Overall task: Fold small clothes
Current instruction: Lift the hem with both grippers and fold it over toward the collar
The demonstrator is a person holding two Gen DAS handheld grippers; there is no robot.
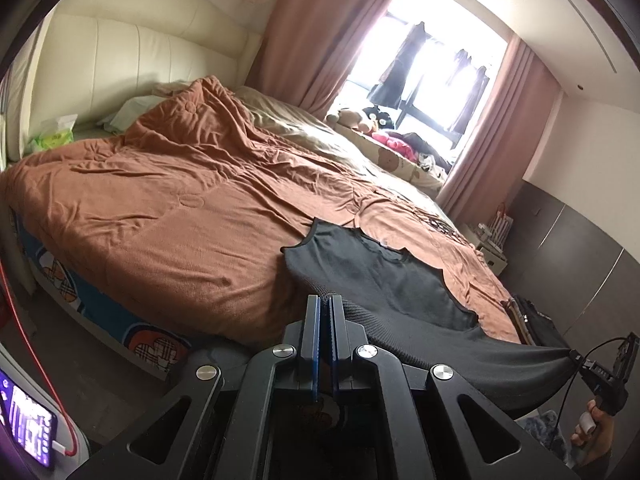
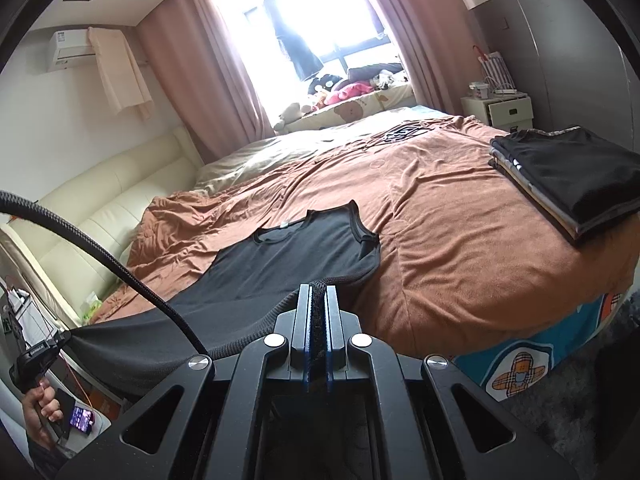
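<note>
A brown blanket (image 2: 460, 216) is covering the bed. A black sleeveless top (image 2: 296, 256) is lying across it toward six o'clock, neckline at twelve, hem hanging off the near edge. A stack of folded clothes (image 2: 572, 176) is sitting well apart at two o'clock. The left gripper (image 1: 325, 304) and right gripper (image 2: 319, 292) are each pinching the hem, jaws pressed together on the fabric.
</note>
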